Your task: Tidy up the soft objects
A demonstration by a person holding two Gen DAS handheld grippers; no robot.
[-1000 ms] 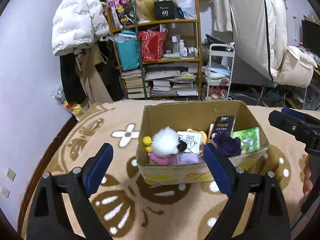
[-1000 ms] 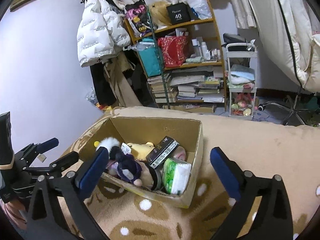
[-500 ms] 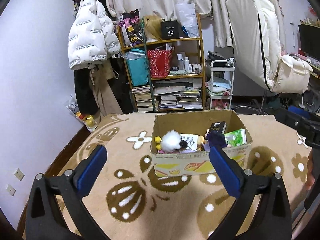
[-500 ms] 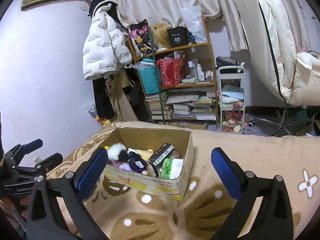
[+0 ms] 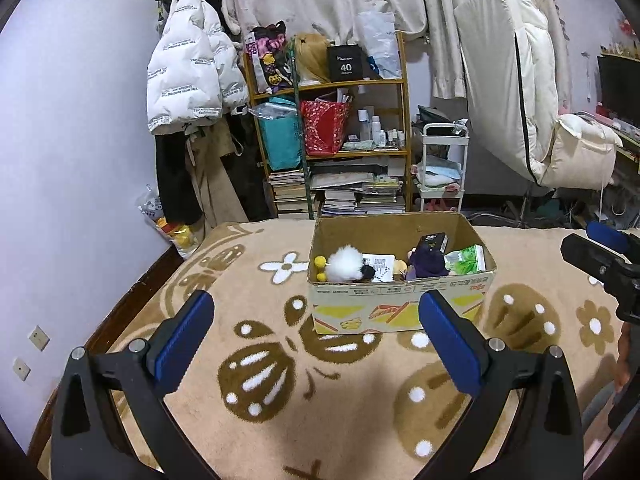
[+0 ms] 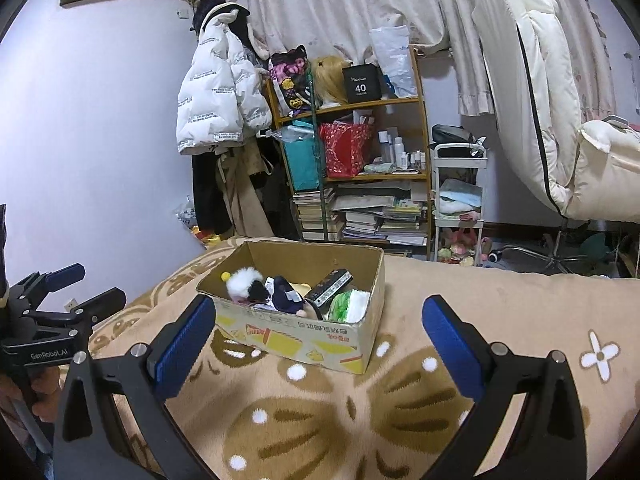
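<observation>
Both grippers pulled back from the cardboard box (image 5: pixel 400 312); it now sits farther off and smaller in both wrist views.

Left gripper (image 5: pixel 316 338) gaping, empty, hovering over the flower-patterned blanket (image 5: pixel 280 380). Box contents, left to right: white fluffy plush with yellow pompoms (image 5: pixel 344 264), paper tag, dark purple plush (image 5: pixel 430 262), black carton, green tissue pack (image 5: pixel 466 260). Right gripper (image 6: pixel 318 338) likewise spread wide, holding nothing. Plush likely light, squashy, non-fragile: pinch mid-body, deep into the fluff. Tissue pack's film likely slick; grip across its narrow sides.
</observation>
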